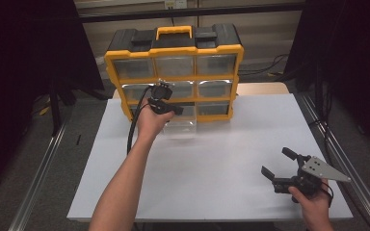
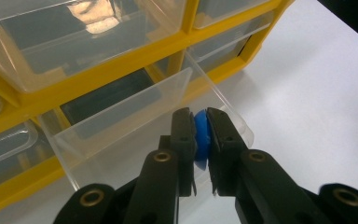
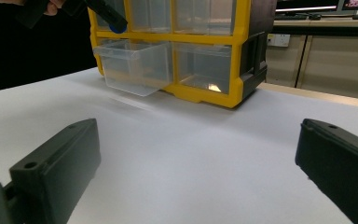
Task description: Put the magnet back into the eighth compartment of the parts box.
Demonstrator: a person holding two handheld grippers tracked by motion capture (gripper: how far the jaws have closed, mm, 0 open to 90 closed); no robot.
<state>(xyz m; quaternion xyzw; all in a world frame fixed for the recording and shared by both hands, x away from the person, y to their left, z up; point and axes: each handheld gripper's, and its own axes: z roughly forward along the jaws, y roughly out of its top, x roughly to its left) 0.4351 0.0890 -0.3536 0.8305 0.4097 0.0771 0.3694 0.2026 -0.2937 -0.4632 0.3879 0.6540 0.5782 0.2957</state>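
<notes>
Waiting at the lower right of the high view, the right gripper (image 1: 275, 164) rests low over the white table top (image 1: 221, 159) with its black jaws spread wide and nothing between them; in its own view the two jaws sit far apart at the bottom corners, so it looks parked out of the way while the other hand works. Move up to the middle of the high view and there's the left gripper (image 1: 177, 110), carried on a long bare forearm, reaching over the clear plastic drawer (image 1: 179, 126) that has been pulled out of the bottom row. In the left gripper view the jaws are clamped on a small round blue piece (image 2: 202, 137), pinched edge-on so it hangs straight down between the pads, right above the drawer's open mouth (image 2: 135, 116). My read: the drawer stands out so the piece can be dropped in, and the narrow grip keeps it from rolling. Behind it all, at the top centre, stands the yellow-and-black parts cabinet with clear drawers (image 1: 173, 72), its other drawers pushed in flush.
</notes>
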